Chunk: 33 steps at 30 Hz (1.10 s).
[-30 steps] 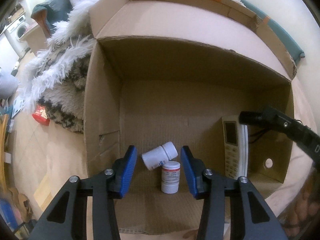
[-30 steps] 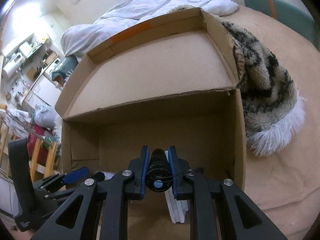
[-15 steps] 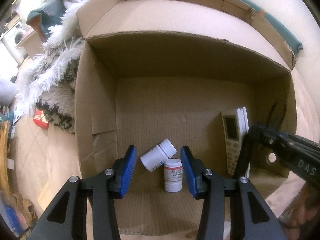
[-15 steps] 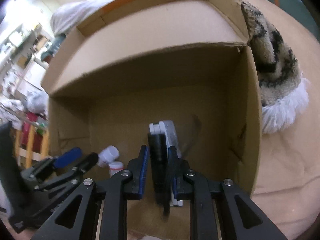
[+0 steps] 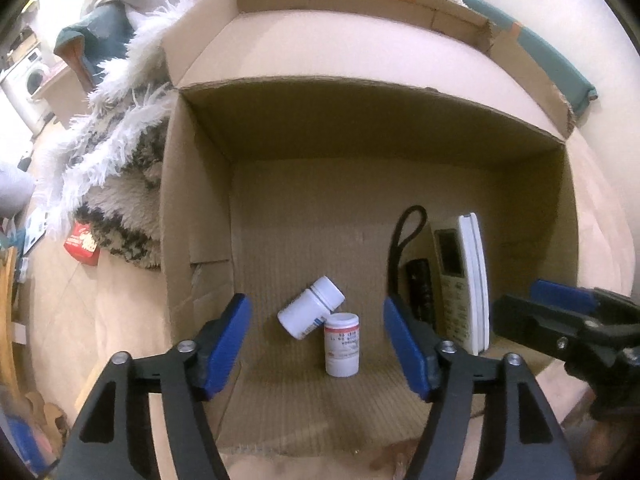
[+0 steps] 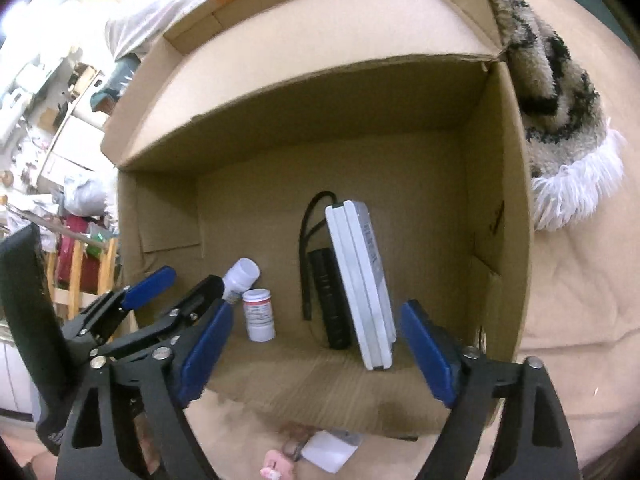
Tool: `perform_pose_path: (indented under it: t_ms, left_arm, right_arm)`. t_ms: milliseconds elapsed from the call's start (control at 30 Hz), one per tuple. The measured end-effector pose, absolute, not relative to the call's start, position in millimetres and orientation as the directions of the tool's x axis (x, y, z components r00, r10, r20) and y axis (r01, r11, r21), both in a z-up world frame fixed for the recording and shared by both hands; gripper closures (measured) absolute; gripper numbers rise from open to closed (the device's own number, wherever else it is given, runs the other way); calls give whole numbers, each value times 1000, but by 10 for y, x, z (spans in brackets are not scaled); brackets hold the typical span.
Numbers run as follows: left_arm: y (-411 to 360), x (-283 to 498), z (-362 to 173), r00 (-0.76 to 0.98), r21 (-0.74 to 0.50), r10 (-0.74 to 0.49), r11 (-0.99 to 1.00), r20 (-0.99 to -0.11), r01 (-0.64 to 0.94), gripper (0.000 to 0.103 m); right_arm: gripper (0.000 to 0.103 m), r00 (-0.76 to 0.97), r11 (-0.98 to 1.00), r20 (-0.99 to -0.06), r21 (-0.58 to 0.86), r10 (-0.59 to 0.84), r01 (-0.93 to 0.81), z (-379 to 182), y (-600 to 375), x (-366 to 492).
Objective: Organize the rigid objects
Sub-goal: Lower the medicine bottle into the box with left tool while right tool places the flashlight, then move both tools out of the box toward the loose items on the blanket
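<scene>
Four rigid things are already seen inside the cardboard box [image 5: 196, 216]. An upright pill bottle [image 5: 342, 344] stands near the front of the floor, and a second pill bottle [image 5: 310, 308] lies tilted with its body against the first one's cap. Farther to the right a black flashlight [image 6: 330, 300] with a cord loop lies just beside a white remote control [image 6: 360, 276], which stands on its long edge; whether the two touch cannot be told. The right gripper [image 6: 316, 352] is held above the box's front edge with its jaws opening and spread wide, nothing being pressed between the pads; the flashlight and remote are seen beyond them, apart from both pads. The left gripper [image 5: 316, 344] is likewise opening, its jaws framing the two bottles from above without contact, so nothing is held by either tool. The placing of the flashlight is therefore judged to be finished. What is left is less certain: the tilted bottle could be set upright, and some small white and pink items [image 6: 316, 452] are glimpsed outside the box at the lower edge of the right view, too blurred to be identified. Whether these belong to the task cannot be decided.
</scene>
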<state>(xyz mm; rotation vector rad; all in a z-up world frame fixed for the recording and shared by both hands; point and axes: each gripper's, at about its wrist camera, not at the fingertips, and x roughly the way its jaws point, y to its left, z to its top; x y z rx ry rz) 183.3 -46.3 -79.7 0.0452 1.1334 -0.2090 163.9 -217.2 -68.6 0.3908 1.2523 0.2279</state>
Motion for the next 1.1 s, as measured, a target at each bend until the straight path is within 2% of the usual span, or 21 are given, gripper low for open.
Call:
perform_pose_path:
  t_ms: [267, 500, 667, 1100]
  left_arm:
    - [-317, 1739, -585, 419, -65, -141, 980, -897, 190, 35]
    - [-20, 1568, -425, 388, -129, -161, 986, -907, 108, 35]
    - [123, 1286, -338, 423, -104, -127, 992, -897, 78, 35]
    - [220, 898, -469, 443, -77, -97, 995, -891, 64, 34]
  right_arm:
    - [9, 313, 895, -854, 445, 415, 29, -601, -2121, 1404]
    - [9, 340, 905, -847, 424, 408, -29, -496, -2025, 1178]
    - [9, 387, 904, -828, 425, 405, -38, -394, -2067, 971]
    - [9, 464, 893, -787, 449, 407, -22, -376, -2226, 585]
